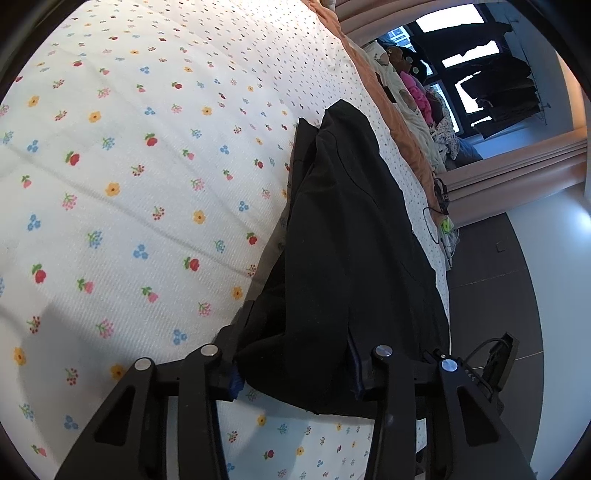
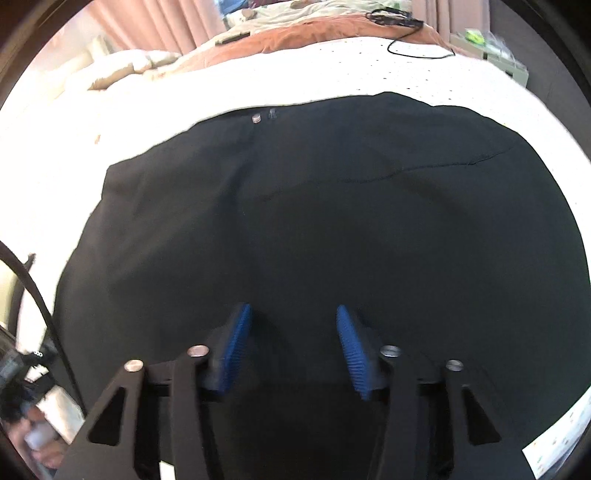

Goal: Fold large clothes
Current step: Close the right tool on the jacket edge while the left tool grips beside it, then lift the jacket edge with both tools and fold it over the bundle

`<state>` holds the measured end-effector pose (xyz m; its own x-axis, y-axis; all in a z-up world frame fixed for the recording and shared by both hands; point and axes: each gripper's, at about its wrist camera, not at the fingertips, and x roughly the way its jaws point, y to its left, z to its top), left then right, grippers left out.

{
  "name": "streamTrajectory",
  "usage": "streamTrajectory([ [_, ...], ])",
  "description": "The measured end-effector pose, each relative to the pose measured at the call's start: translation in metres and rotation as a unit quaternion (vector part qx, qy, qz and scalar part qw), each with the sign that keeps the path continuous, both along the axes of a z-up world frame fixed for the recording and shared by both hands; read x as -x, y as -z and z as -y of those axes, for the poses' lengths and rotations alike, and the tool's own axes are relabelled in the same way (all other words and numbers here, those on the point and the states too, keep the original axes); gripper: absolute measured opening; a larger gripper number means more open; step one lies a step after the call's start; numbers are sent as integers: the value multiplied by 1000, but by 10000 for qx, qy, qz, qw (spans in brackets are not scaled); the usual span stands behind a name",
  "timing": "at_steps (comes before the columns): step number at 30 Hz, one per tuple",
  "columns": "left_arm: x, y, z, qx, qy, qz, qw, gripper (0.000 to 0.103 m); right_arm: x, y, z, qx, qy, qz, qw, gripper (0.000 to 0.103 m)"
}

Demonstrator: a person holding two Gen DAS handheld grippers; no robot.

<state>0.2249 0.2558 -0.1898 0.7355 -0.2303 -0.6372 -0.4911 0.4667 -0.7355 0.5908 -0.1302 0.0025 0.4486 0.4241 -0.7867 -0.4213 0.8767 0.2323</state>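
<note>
Black trousers (image 1: 351, 221) lie stretched out along the right side of a white floral bedsheet (image 1: 129, 184). My left gripper (image 1: 299, 354) is at their near end. The cloth is bunched between its fingers and touches both blue pads (image 1: 236, 386), which it partly hides. In the right wrist view the trousers (image 2: 314, 203) fill most of the picture, with a metal button (image 2: 256, 118) at the far waistband. My right gripper (image 2: 292, 310) hovers over the dark cloth, its blue pads (image 2: 236, 343) apart with nothing pinched between them.
An orange blanket (image 1: 391, 110) and a pile of clothes (image 1: 424, 103) lie at the far end of the bed. A black cable (image 2: 417, 51) lies on the sheet (image 2: 295, 74) beyond the waistband. The bed edge drops to a dark floor (image 1: 491, 258) at the right. Pink curtains (image 2: 159, 26) hang behind.
</note>
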Motion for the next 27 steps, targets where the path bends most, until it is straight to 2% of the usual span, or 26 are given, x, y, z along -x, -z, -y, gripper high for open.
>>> streamTrajectory([
  [3,0,2,-2,122,-54,68,9999,42,8,-13,12,-97,-9,180,9998,44],
  [11,6,-4,0,258,-67,257,9993,39,50,-9,23,-284,-412,0,9987,44],
  [13,8,-7,2,258,-64,317,9991,39,61,-2,20,-296,-563,-76,9979,33],
  [15,9,-10,4,247,-57,338,9991,39,69,7,17,-334,-706,-204,9967,30],
  [17,8,-9,5,224,-66,273,9994,39,73,16,16,-356,-698,-261,9966,30],
  [21,4,4,7,142,-121,-131,9997,39,73,25,18,-351,-610,-331,9970,30],
  [27,7,4,8,241,-126,-232,9994,39,77,28,-2,-48,-664,-194,9976,30],
])
